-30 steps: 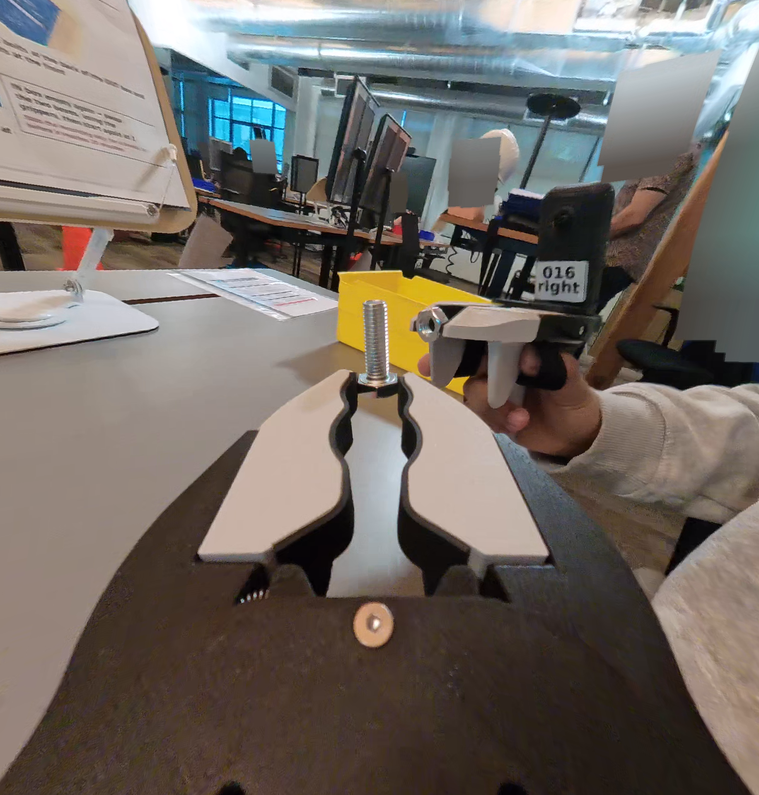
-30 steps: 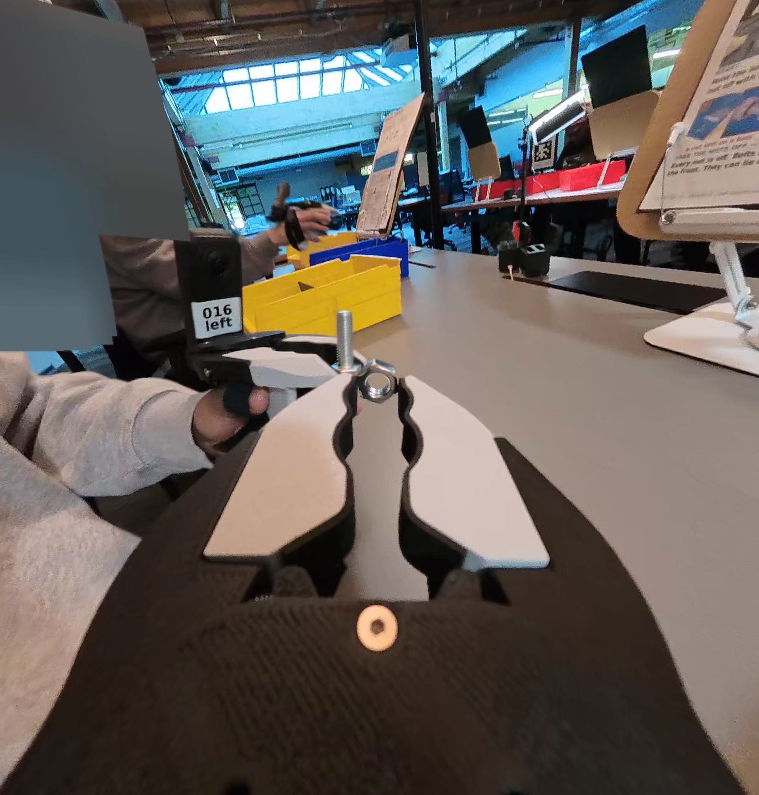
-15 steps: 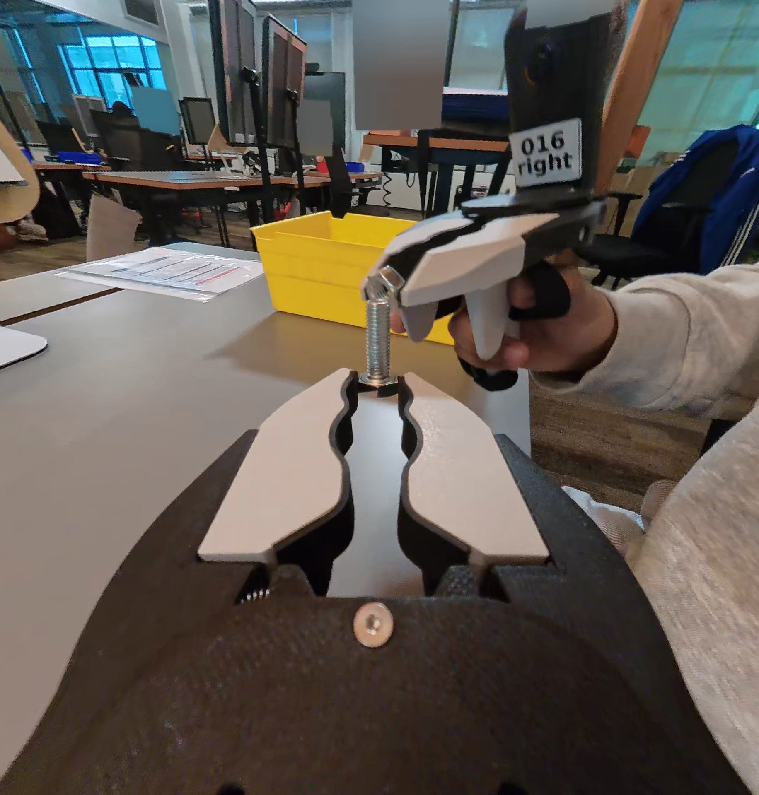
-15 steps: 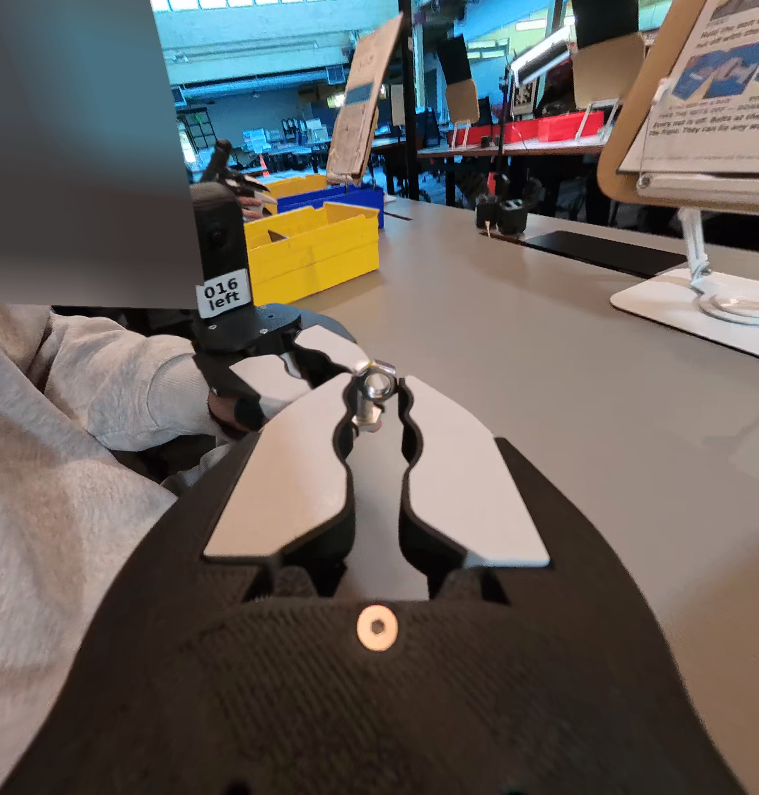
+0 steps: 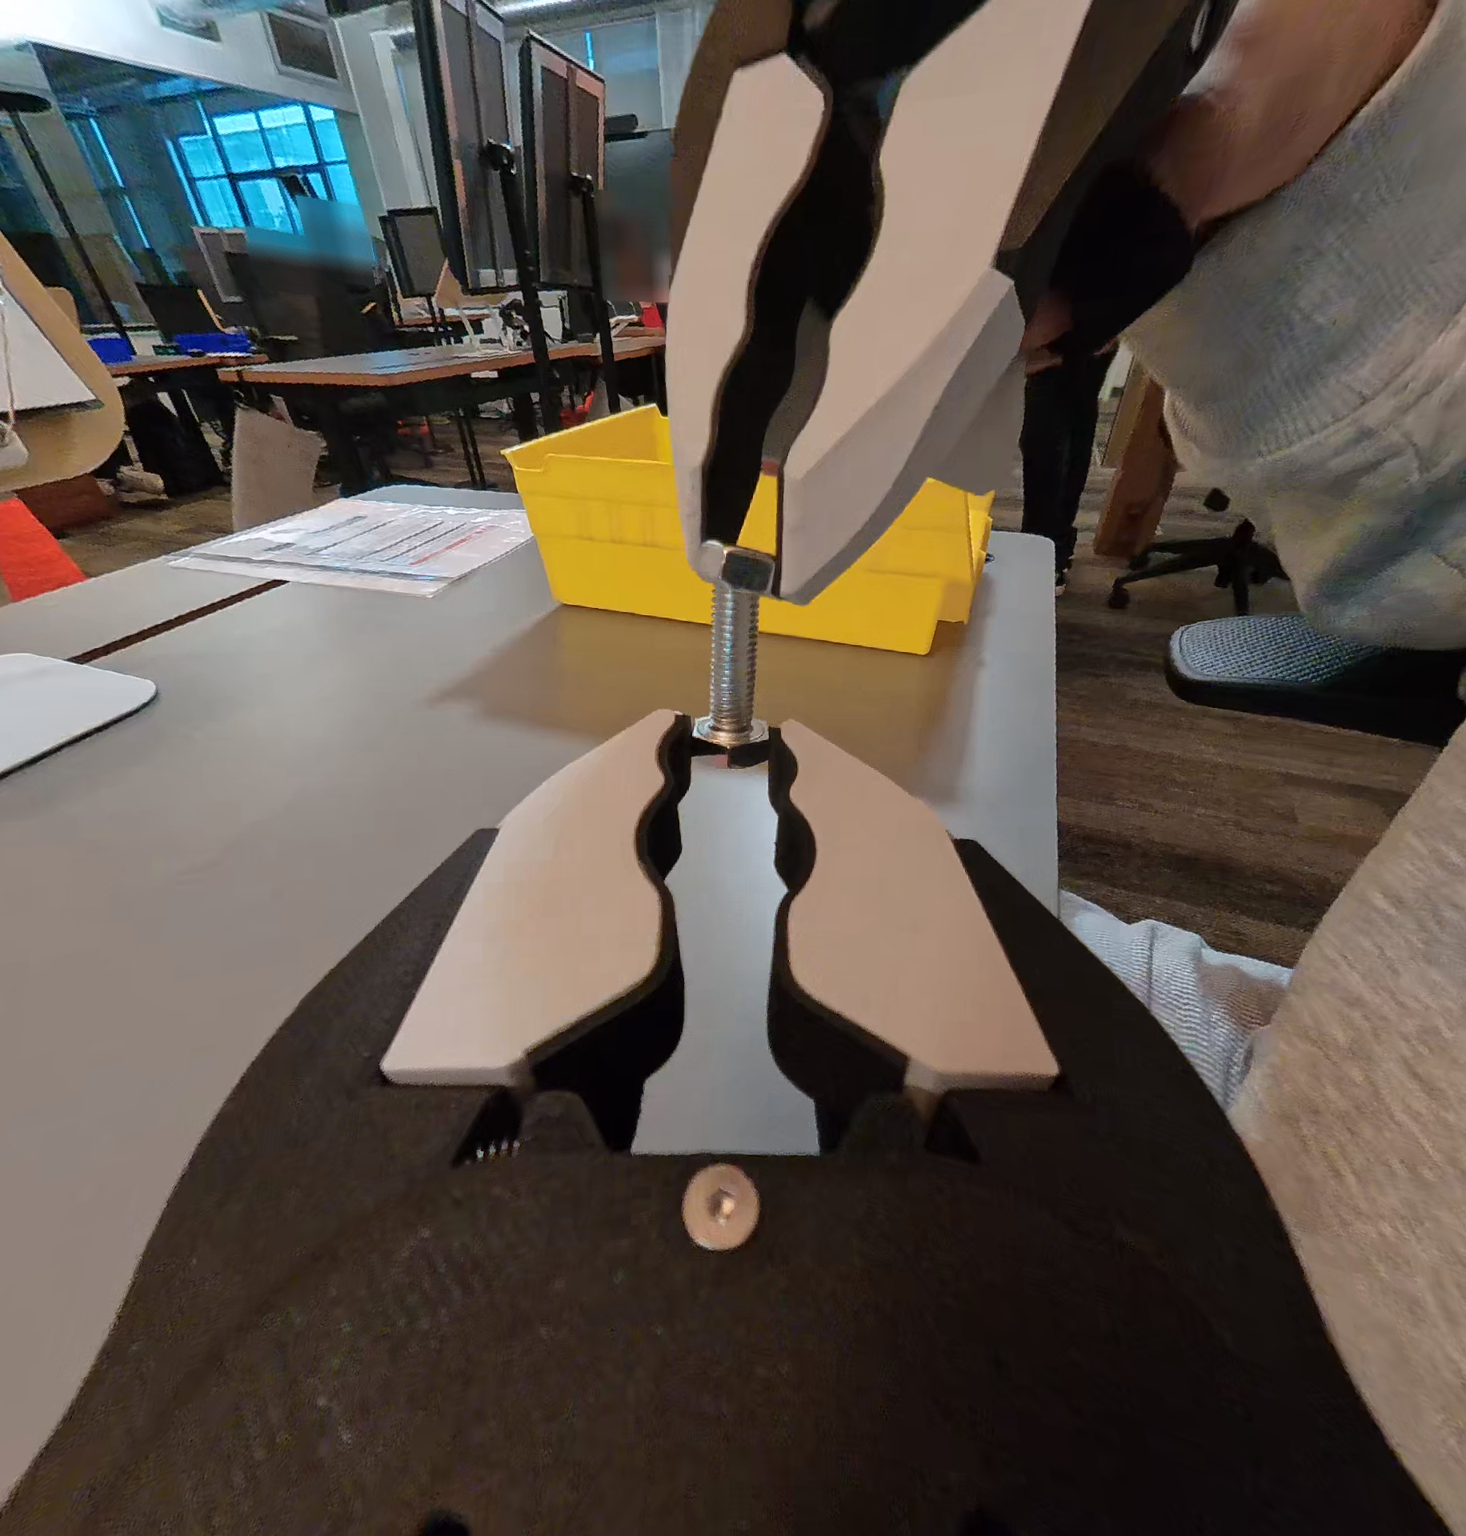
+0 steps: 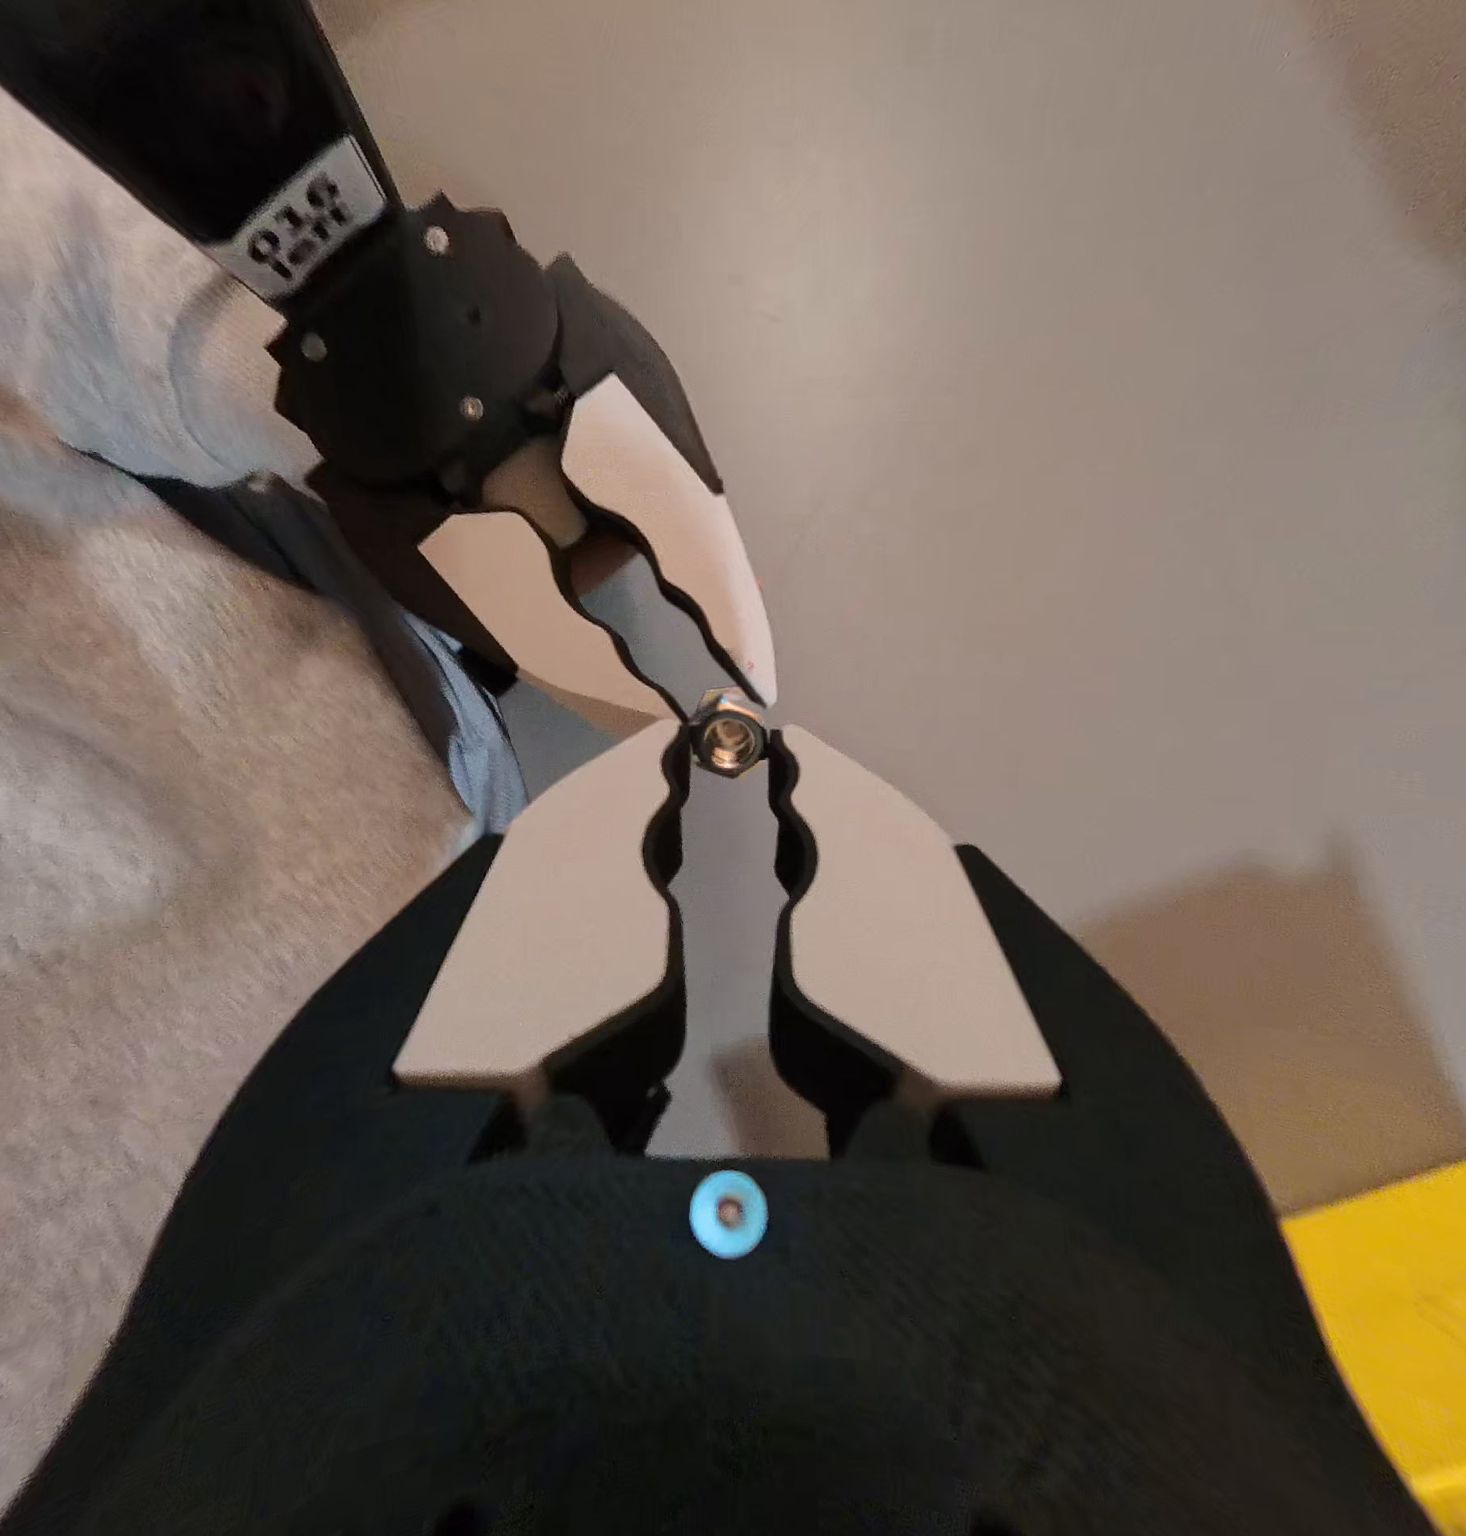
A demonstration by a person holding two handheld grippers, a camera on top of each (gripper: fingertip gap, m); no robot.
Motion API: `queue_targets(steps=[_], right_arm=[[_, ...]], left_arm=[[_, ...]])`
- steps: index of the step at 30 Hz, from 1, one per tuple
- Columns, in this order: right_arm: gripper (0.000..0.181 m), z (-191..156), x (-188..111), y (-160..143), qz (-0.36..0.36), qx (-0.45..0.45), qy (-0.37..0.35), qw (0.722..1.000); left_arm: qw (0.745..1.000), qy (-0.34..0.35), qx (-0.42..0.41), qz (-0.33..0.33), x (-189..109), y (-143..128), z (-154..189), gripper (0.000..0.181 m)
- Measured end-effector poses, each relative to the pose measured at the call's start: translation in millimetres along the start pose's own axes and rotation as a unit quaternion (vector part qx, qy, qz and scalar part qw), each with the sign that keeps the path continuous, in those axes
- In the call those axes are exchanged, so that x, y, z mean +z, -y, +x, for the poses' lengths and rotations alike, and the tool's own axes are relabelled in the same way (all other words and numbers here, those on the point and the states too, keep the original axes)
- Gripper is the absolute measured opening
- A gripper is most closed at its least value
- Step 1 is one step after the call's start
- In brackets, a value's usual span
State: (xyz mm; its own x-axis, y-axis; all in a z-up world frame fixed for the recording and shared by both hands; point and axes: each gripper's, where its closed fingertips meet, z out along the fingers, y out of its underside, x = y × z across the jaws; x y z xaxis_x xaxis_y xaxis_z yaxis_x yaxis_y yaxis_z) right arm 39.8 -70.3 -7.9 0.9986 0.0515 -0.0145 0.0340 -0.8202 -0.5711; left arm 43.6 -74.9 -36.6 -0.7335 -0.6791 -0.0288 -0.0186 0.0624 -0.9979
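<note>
My left gripper point(image 5: 728, 742) is shut on the hex head of a silver bolt point(image 5: 732, 658) and holds it upright, thread pointing up, above the grey table point(image 5: 214, 790). My right gripper point(image 5: 746, 573) comes down from above, shut on a silver hex nut point(image 5: 745, 570) that sits on the bolt's top end. In the right wrist view I look straight down: the right gripper point(image 6: 725, 742) grips the nut point(image 6: 725, 742), with the bolt hidden under it, and the left gripper point(image 6: 717, 706) meets it from the upper left.
A yellow bin point(image 5: 630, 532) stands at the table's far corner, its corner also in the right wrist view point(image 6: 1411, 1330). A laminated sheet point(image 5: 364, 540) lies at the back left. A white stand base point(image 5: 31, 715) sits at the left. The table edge and floor point(image 5: 1212, 790) lie right. Less than 4 cm separates the two grippers' tips.
My right gripper has swung up and tilted to point straight down, bringing the nut from beside the bolt onto its top end. The left gripper still holds the bolt upright.
</note>
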Motion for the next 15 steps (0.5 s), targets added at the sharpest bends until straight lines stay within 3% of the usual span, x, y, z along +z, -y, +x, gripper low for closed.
queue_targets(steps=[6,15], right_arm=[[0.018,-3.6,1.5,-8.0,-0.083,-0.036,0.001,0.996],[0.018,-10.5,-0.8,-21.7,-0.112,-0.064,0.026,0.991]], left_arm=[[1.0,-0.011,0.024,-0.016,0.7,-4.5,5.0,0.018],[0.997,-0.017,0.065,-0.036,4.7,-8.7,15.3,0.018]])
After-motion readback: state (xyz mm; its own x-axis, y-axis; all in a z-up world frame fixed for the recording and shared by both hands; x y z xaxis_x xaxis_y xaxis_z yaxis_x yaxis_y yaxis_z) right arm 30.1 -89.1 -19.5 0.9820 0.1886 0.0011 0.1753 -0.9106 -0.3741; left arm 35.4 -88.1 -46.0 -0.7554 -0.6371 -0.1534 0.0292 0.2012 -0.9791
